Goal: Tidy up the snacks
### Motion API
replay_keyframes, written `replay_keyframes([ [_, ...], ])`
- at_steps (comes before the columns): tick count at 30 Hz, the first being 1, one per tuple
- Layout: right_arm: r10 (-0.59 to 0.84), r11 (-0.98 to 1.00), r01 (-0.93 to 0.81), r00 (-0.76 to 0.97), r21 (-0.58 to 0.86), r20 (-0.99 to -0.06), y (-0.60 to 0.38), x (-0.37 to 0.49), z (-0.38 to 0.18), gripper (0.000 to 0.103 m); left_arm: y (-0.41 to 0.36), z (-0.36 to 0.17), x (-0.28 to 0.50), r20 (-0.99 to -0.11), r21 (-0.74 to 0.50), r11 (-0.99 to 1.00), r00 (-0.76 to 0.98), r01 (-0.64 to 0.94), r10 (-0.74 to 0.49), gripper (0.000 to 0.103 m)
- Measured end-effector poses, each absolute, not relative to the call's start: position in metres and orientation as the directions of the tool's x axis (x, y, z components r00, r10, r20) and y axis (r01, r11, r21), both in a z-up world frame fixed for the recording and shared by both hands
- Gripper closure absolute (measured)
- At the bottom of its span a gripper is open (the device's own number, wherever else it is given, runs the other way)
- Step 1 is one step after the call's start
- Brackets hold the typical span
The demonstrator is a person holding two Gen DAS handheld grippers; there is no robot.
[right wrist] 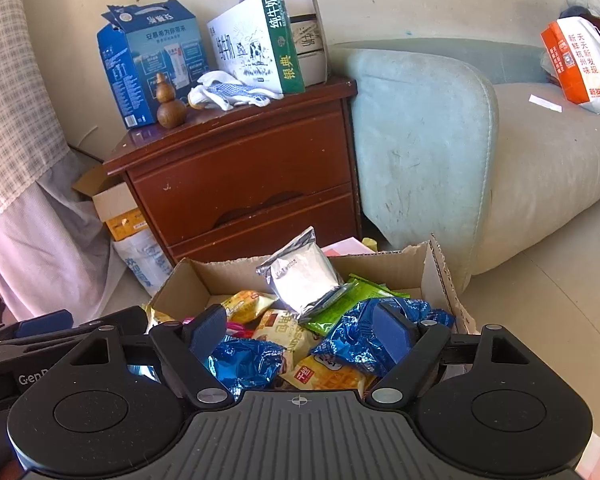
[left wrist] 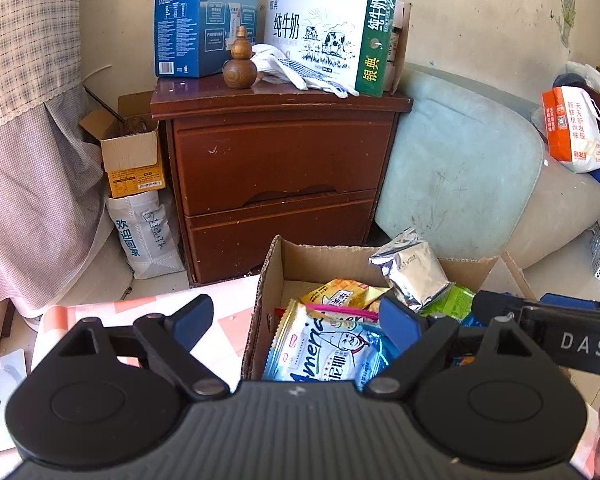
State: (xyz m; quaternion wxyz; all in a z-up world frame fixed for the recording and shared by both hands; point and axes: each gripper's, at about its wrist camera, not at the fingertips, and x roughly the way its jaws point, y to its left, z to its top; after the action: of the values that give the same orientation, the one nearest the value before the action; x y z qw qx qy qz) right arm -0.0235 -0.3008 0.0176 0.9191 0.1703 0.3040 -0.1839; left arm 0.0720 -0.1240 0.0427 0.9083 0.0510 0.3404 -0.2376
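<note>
An open cardboard box (left wrist: 268, 280) (right wrist: 432, 272) holds several snack packets. A silver foil packet (left wrist: 414, 268) (right wrist: 306, 276) lies on top at the back, over a green packet (right wrist: 340, 308). In the left wrist view a white and blue packet (left wrist: 324, 348) lies below my left gripper (left wrist: 296, 322), which is open over the box's left wall with nothing between its pads. My right gripper (right wrist: 300, 334) is open above crumpled blue foil packets (right wrist: 364, 336) and yellow packets (right wrist: 248, 304); none is pressed by its pads. The right gripper's body (left wrist: 560, 320) shows at the left view's right edge.
A brown two-drawer nightstand (left wrist: 276, 168) (right wrist: 240, 184) stands behind the box with milk cartons (left wrist: 332, 40), a wooden gourd (left wrist: 240, 64) and gloves on top. A pale blue sofa (right wrist: 440, 140) is to the right, cardboard boxes and a bag (left wrist: 140, 168) to the left.
</note>
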Motion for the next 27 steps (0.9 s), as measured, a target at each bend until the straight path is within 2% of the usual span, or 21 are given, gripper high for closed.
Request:
replay_keyframes([
  [13,-0.295,0.896,0.443,0.641,0.028,-0.708,-0.272,-0.044,0.008,0.011,-0.101,0.031,0.053,-0.739,0.058,0.876,0.611,0.478,-0.284,0.007],
  [17,-0.301,0.896,0.444,0.619,0.007,-0.726,-0.266,-0.056,0.005,0.006,-0.1,0.032,0.046,-0.743,0.079,0.865,0.608,0.495,-0.28,0.005],
  [27,-0.329,0.904,0.423,0.58,-0.07,-0.745,-0.263,-0.064,-0.001,0.004,-0.11,0.026,0.038,-0.752,0.137,0.838,0.606,0.528,-0.259,0.004],
])
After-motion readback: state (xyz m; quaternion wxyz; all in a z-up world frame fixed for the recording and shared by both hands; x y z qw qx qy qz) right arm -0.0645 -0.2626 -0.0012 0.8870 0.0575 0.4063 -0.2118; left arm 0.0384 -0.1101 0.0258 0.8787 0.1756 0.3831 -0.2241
